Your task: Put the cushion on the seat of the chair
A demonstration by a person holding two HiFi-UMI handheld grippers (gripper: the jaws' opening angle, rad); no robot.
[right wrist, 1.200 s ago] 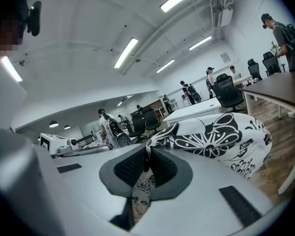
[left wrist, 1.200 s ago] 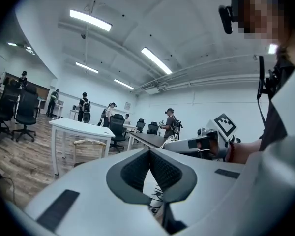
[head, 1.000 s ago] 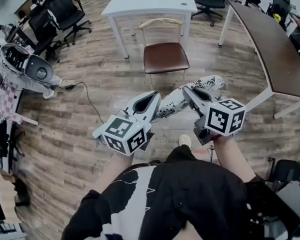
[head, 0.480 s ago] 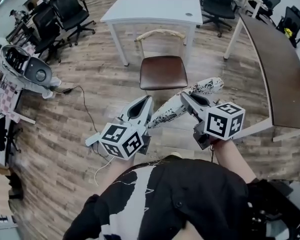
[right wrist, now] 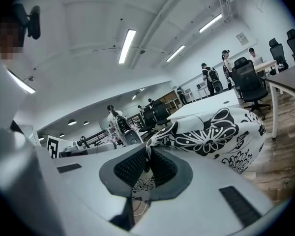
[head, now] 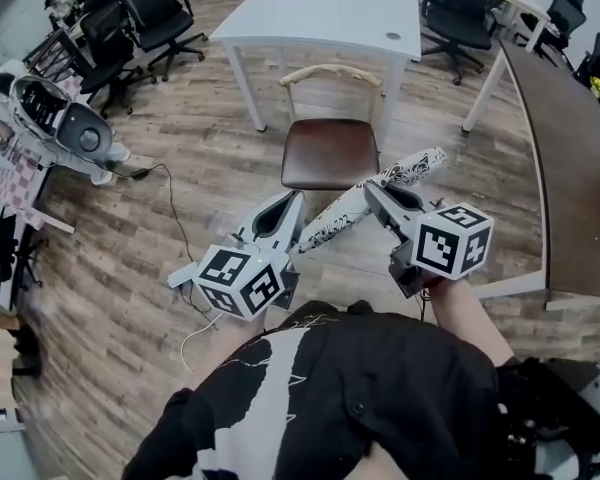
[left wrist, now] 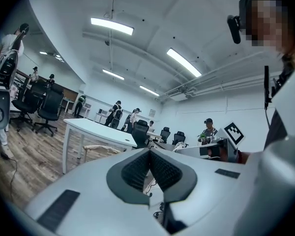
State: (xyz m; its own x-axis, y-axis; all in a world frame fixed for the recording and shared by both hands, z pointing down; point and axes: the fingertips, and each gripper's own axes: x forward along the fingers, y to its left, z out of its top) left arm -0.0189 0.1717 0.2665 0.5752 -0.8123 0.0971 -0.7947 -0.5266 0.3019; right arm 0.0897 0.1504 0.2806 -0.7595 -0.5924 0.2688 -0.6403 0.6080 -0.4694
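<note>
The chair (head: 330, 153) has a brown padded seat and a pale wooden backrest (head: 324, 70), and stands on the wood floor in front of me. A white cushion (head: 345, 211) with a black flower print hangs tilted in the air between my two grippers, just short of the seat's front edge. My left gripper (head: 294, 202) is shut on its lower end; only a scrap of the cushion's fabric (left wrist: 150, 183) shows behind the closed pads (left wrist: 137, 168). My right gripper (head: 376, 190) is shut on the upper edge, and the cushion (right wrist: 214, 134) bulges beyond its jaws.
A white table (head: 320, 18) stands right behind the chair. A long dark table (head: 570, 138) runs along the right. Black office chairs (head: 145, 18) and a white machine (head: 55, 118) are at the left, and a cable (head: 175, 208) trails over the floor. People stand far back.
Both grippers have carried the cushion forward towards the chair. The seat now lies closer to the cushion's raised end. Both grips are unchanged.
</note>
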